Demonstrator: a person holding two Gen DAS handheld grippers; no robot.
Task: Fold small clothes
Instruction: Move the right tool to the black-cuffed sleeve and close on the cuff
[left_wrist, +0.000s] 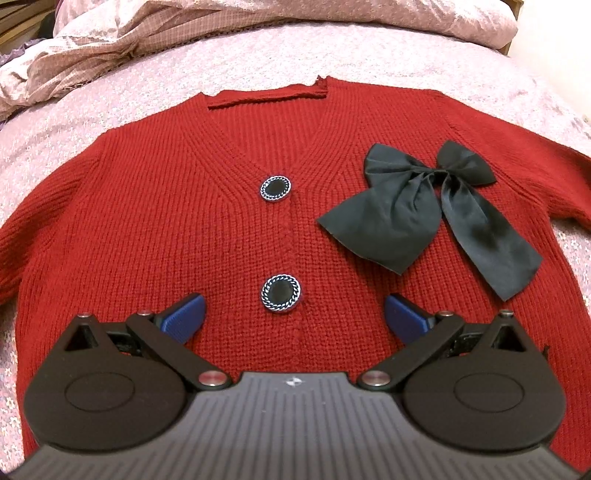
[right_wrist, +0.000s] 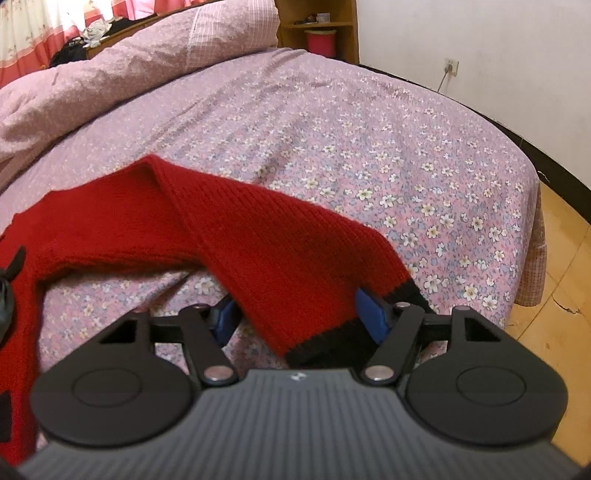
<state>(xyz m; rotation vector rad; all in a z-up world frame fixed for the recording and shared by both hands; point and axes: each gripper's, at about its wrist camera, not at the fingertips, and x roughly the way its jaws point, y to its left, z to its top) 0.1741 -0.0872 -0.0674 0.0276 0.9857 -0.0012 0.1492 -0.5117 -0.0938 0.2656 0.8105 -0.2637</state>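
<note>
My left hand-held gripper (left_wrist: 293, 314) hovers spread apart above the red knitted cardigan (left_wrist: 184, 221) on the floral bed (right_wrist: 406, 166); black satin bow (left_wrist: 436, 206) ahead-right. Only the right view shows my right hand-held gripper (right_wrist: 301, 319) around its black-cuffed sleeve (right_wrist: 280, 251); grip unclear.

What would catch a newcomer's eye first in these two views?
A bright red cardigan lies spread flat on the floral bedsheet, filling the left wrist view. A large black bow sits right of its two chain-rimmed buttons. In the right wrist view, the sleeve with its black cuff passes between the fingers of the right gripper.
</note>
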